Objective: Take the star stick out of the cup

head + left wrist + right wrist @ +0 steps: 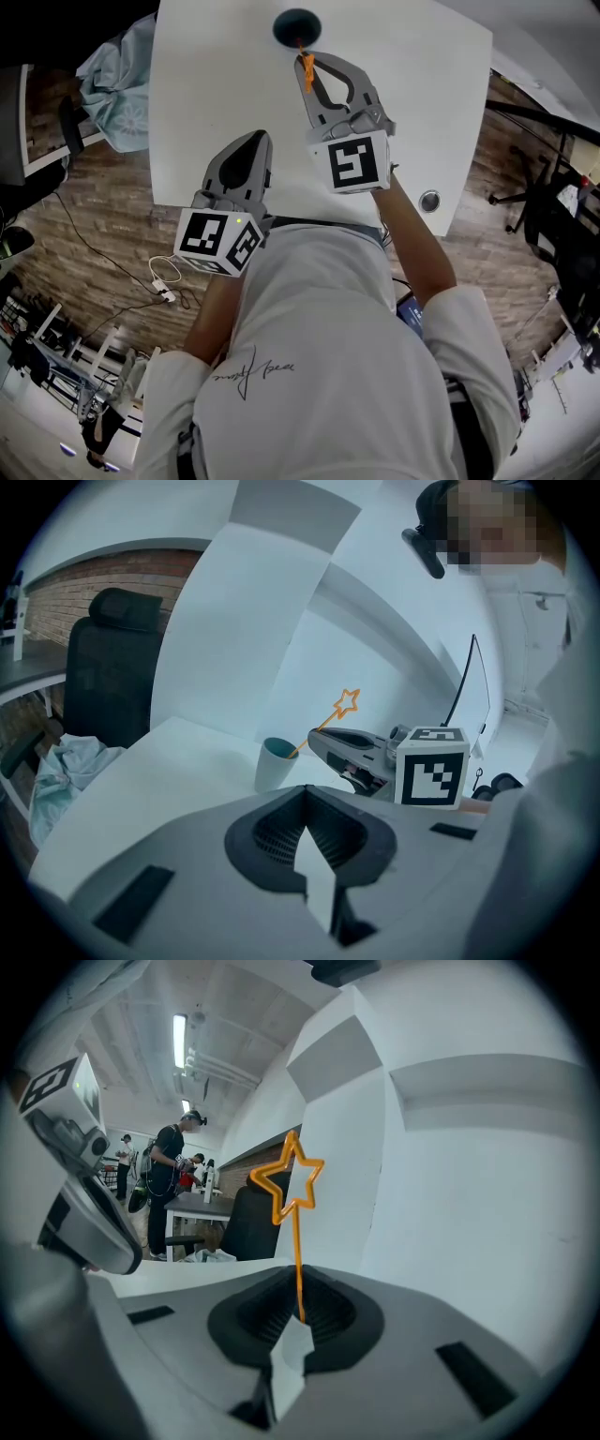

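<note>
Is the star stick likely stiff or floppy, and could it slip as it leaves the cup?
Probably light and slightly springy: the stick is a thin, wire-like shaft. Pinched on that shaft by the right gripper, it may pivot or slide, with the star overhead. Its lower end sits in the small cup, so drag might tip that.

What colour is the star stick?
Orange: the star stick is a thin orange outline star on an orange stem, clearest in the right gripper view.
</note>
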Available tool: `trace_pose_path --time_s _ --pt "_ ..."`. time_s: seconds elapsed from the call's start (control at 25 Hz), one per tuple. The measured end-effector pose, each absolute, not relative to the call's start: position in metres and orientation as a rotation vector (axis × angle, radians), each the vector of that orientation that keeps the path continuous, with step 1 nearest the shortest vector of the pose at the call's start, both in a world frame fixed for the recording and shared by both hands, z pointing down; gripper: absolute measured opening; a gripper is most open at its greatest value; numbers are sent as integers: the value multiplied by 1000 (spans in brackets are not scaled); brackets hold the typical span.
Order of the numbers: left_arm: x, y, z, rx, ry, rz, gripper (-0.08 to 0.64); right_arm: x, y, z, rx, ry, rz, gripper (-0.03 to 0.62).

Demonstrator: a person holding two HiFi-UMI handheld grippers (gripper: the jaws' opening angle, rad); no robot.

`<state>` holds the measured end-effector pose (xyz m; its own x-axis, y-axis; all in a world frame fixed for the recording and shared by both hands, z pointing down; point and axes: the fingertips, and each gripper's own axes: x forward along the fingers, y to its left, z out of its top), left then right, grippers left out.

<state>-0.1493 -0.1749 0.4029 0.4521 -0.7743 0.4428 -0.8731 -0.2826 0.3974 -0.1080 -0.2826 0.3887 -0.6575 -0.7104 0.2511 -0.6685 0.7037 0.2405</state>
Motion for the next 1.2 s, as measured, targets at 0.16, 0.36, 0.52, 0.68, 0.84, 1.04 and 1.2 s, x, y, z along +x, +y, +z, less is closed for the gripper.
trace_pose_path --time_s 0.16,0.36,0.52,0.68,0.84,1.04,1.2 --pt "-150 -174 400 2121 -1371 206 3 -108 -281 383 1091 -2588 -187 25" --pt "-150 -170 398 2130 -1373 197 3 -106 -277 376 1104 -2591 -203 25" --pt "-153 -165 396 2128 -1386 185 3 -106 -269 371 1101 -2583 -232 25" --pt "-156 -162 392 2154 -1413 205 3 -106 -263 367 1108 -2586 -241 25" --pt "-155 -160 387 2182 -1412 201 3 -107 -257 363 1114 -2582 -264 25" --pt "-157 -156 385 2190 -1406 181 3 -106 -251 357 1128 -2572 -283 25" --pt "-159 -154 382 2215 -1416 195 3 -106 -246 353 1133 -2568 -294 25"
